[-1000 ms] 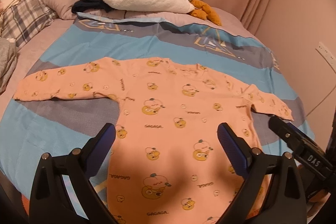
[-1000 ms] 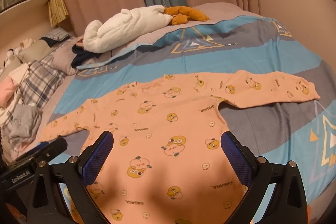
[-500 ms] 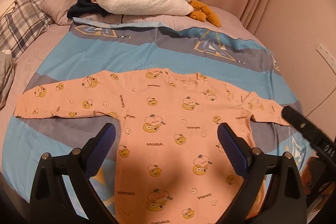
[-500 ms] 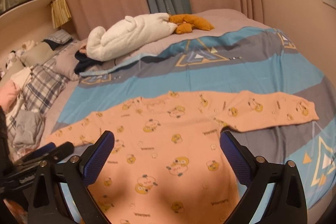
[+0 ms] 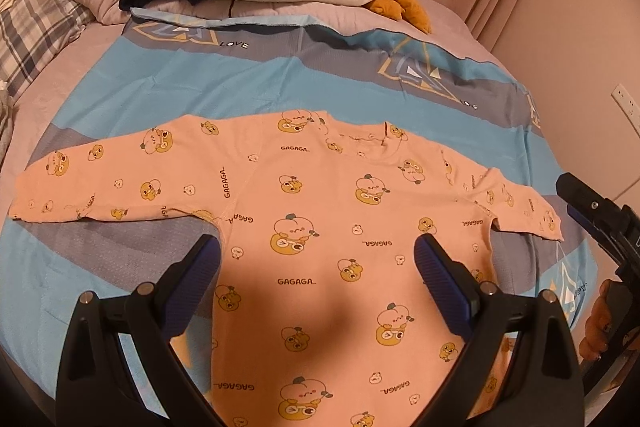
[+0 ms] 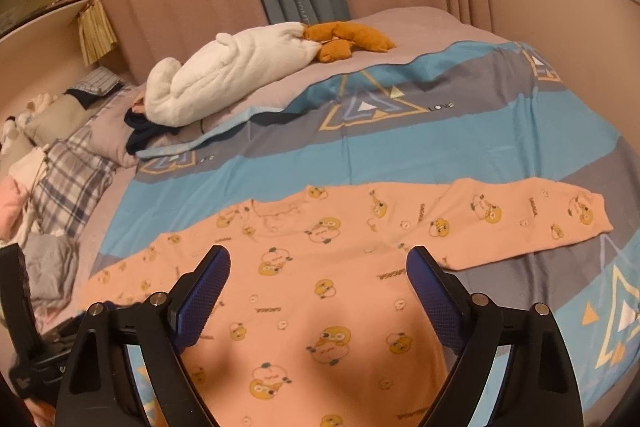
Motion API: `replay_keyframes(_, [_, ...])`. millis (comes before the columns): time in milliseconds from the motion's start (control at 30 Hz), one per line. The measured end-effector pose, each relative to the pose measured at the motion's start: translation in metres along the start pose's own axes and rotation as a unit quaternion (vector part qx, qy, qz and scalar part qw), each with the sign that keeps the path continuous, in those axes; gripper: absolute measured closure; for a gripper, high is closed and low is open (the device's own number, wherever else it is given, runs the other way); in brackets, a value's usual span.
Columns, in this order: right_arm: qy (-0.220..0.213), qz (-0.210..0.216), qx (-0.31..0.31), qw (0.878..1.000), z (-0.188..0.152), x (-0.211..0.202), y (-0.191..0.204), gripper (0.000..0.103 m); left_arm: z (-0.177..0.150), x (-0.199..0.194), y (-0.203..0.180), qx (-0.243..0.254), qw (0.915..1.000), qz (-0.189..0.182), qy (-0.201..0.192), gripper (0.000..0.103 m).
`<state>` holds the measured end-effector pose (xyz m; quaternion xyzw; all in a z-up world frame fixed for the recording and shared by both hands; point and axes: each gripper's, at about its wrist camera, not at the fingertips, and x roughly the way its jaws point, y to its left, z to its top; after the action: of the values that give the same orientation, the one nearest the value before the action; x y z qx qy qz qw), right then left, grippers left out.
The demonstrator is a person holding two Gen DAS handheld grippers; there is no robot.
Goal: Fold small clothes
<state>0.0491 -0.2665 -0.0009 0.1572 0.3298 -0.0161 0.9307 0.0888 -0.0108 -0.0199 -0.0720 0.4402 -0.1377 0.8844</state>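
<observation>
The pink top [image 5: 320, 227] lies flat on the striped bedspread [image 5: 240, 87], front up, both sleeves out. In the left wrist view its left sleeve [image 5: 92, 187] runs toward 9 o'clock and the neck sits at 12. The left gripper [image 5: 316, 259] hovers above the body, jaws wide and empty. The right gripper [image 6: 318, 267] likewise hangs wide apart, holding nothing, with the right sleeve [image 6: 532, 223] out toward 2 o'clock. Folding seems not yet begun; next, each gripper likely must pinch a sleeve end and bring it across the chest
</observation>
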Motion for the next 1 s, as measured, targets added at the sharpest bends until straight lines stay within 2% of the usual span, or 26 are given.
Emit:
replay_keyframes(133, [-0.001, -0.001, 0.001, 1.0, 0.002, 0.001, -0.002, 0.012, 0.001, 0.004, 0.002, -0.007, 1.0, -0.005, 0.002, 0.006])
replay_keyframes(267, [-0.007, -0.003, 0.009, 1.0, 0.002, 0.004, -0.008, 0.014, 0.0, 0.015, 0.001, -0.007, 0.9997, -0.012, 0.021, 0.008])
replay_keyframes(333, [-0.006, -0.002, 0.023, 1.0, 0.003, 0.008, -0.019, 0.023, -0.004, 0.024, -0.002, 0.0, 0.9993, -0.013, 0.034, 0.012])
replay_keyframes(467, [0.006, -0.015, 0.063, 0.998, 0.008, 0.02, -0.052, 0.035, -0.016, 0.043, -0.009, 0.003, 0.9978, -0.021, 0.063, 0.014])
replay_keyframes(533, [0.008, -0.03, 0.084, 0.996, 0.009, 0.023, -0.072, 0.036, -0.023, 0.054, -0.01, 0.001, 0.9965, -0.023, 0.08, 0.015])
replay_keyframes(600, [0.006, -0.061, 0.101, 0.993, 0.009, 0.024, -0.095, 0.037, -0.031, 0.066, -0.012, 0.0, 0.9943, -0.025, 0.103, 0.017])
replay_keyframes(667, [0.009, -0.095, 0.128, 0.987, 0.005, 0.026, -0.127, 0.039, -0.039, 0.075, -0.013, 0.0, 0.9924, -0.027, 0.12, 0.021])
replay_keyframes(900, [0.035, -0.133, 0.243, 0.96, -0.008, 0.028, -0.232, 0.039, -0.057, 0.086, -0.012, 0.001, 0.9887, -0.022, 0.148, 0.022])
replay_keyframes(1000, [0.045, -0.157, 0.299, 0.94, -0.013, 0.026, -0.282, 0.039, -0.064, 0.087, -0.01, 0.003, 0.989, -0.023, 0.146, 0.022])
